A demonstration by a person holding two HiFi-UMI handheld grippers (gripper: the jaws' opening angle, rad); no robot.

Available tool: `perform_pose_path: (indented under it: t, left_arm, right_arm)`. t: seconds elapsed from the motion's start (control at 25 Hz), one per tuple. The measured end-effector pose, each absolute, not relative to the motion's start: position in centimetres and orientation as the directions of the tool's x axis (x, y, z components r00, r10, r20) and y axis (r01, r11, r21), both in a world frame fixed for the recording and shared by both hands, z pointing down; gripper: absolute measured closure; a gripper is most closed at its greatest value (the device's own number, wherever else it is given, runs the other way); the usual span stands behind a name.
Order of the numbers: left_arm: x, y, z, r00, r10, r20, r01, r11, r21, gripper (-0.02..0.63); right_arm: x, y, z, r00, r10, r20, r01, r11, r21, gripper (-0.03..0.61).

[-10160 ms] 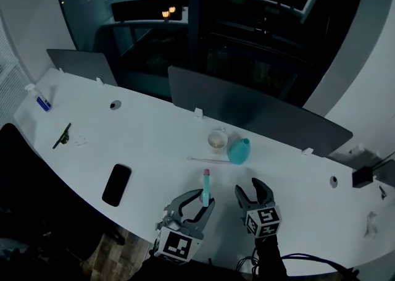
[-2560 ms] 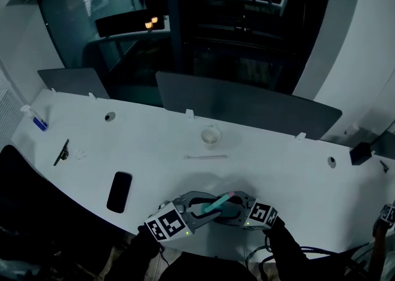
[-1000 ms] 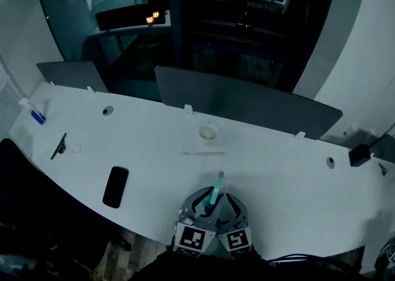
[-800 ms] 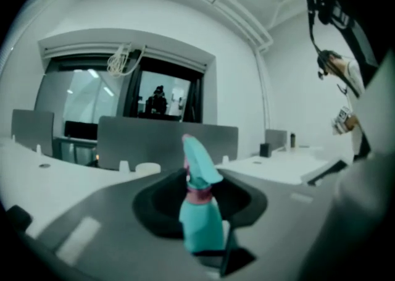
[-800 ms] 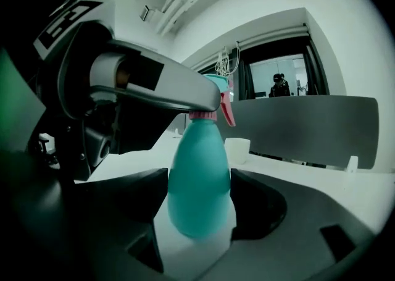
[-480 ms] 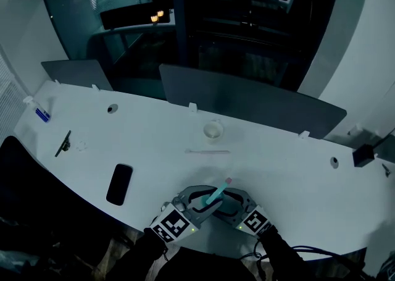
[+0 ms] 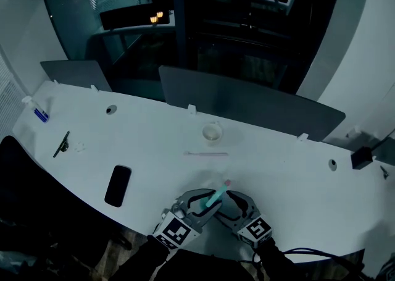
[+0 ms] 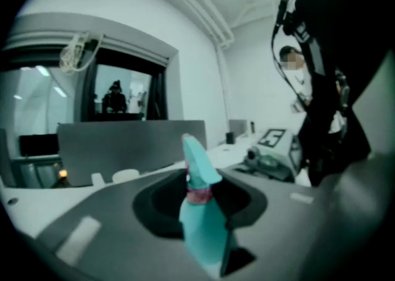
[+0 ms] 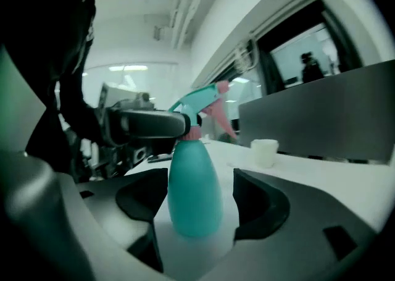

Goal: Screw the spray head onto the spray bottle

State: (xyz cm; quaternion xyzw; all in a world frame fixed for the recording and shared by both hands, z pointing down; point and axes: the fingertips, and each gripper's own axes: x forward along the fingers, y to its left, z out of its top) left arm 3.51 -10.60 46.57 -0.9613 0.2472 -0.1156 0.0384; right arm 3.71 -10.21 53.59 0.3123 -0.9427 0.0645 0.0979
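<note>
The teal spray bottle (image 9: 194, 193) stands upright between my right gripper's (image 9: 200, 175) wide jaws, which are shut on its belly. On its neck sits the teal spray head (image 8: 199, 212) with a pink collar, and my left gripper (image 8: 202, 178) is shut on it. In the right gripper view a dark finger (image 9: 148, 124) of the left gripper crosses at the collar, and the spray head's (image 9: 200, 97) pink trigger points right. In the head view both grippers meet near the table's front edge, left gripper (image 7: 196, 204) and right gripper (image 7: 237, 204) angled toward each other. The spray head (image 7: 217, 195) leans up and right; the bottle is mostly hidden there.
On the white table (image 7: 142, 144) lie a black phone (image 7: 117, 185) at the left, a thin rod (image 7: 205, 154) and a white cup (image 7: 212, 133) beyond the grippers. A dark tool (image 7: 60, 144) and a small bottle (image 7: 38, 112) sit far left. Grey partitions (image 7: 247, 104) line the back edge.
A second ago the two grippers stood side by side, pointing away from me. Now they are splayed and angled toward each other, and the spray head has tipped from upright toward the right.
</note>
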Motion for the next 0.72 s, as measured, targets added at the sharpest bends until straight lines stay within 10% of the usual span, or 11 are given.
perform_pose_path:
  t: [0.4,0.72]
  left_arm:
    - [3.2,-12.5,46.6,0.616,-0.778,0.12,-0.78,-0.624,-0.042,0.485]
    - [3.7,-10.2,46.9,0.907,-0.368,0.203,-0.363,-0.93,-0.063,0.486]
  right_arm:
    - [2.4,-11.6,55.0,-0.54,-0.811,0.225,-0.84,0.539,-0.07,0.266]
    - [2.4,-10.3,55.5,-0.857,-0.446,0.257,-0.472,0.881,-0.043,0.267]
